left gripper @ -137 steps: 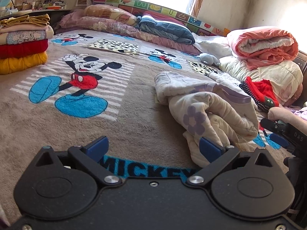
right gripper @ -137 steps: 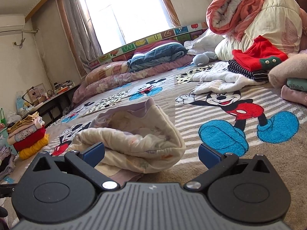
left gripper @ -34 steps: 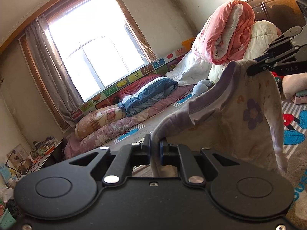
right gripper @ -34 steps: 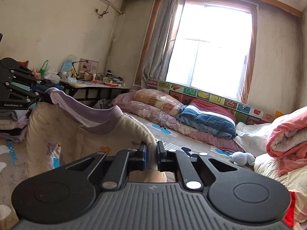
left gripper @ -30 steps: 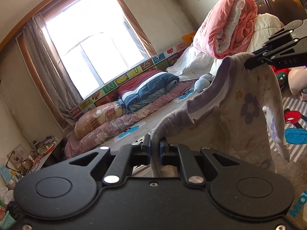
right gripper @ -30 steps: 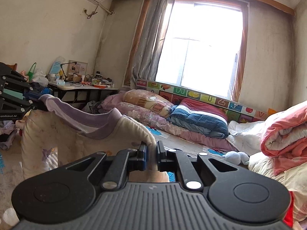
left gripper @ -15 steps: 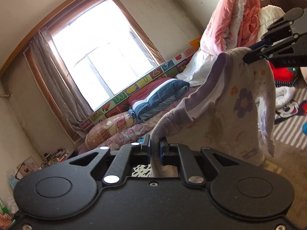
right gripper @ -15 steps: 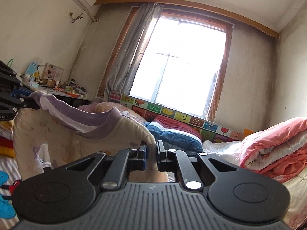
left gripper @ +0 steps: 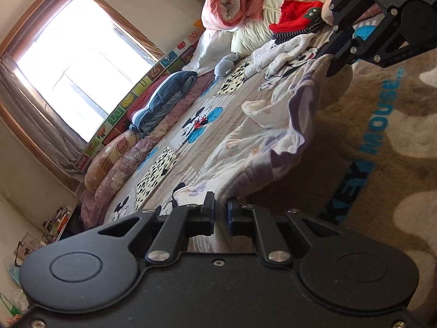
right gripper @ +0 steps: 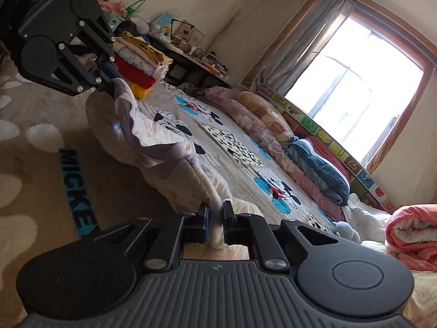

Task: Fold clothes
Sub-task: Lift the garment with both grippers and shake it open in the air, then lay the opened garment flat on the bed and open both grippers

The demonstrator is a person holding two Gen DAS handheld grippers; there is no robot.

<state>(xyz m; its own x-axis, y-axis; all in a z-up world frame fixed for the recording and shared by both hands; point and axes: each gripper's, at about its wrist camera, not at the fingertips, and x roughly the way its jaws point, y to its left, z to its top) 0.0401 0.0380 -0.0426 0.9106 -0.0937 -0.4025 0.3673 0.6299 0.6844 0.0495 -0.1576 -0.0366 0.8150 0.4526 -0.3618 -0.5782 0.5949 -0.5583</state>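
A cream child's garment [left gripper: 254, 147] with purple flowers and a lilac trimmed edge lies spread low over the Mickey Mouse blanket [left gripper: 387, 125]. My left gripper [left gripper: 220, 210] is shut on one end of its lilac edge. My right gripper [right gripper: 215, 214] is shut on the other end, pinching the cream cloth [right gripper: 188, 175]. Each gripper shows in the other's view: the right one [left gripper: 331, 63] at the upper right, the left one [right gripper: 108, 83] at the upper left. The trimmed edge sags between them, close to the blanket.
A stack of folded clothes [right gripper: 139, 63] stands on the bed's left side. Rolled quilts [left gripper: 235, 0], a red garment [left gripper: 297, 16] and a white Mickey cloth [left gripper: 284, 52] crowd the right. Pillows and a blue duvet [right gripper: 316, 164] line the window side.
Both grippers have come down with the garment, from hanging high in the air to lying stretched out low over the blanket. Both views have rolled and now look along the bed.
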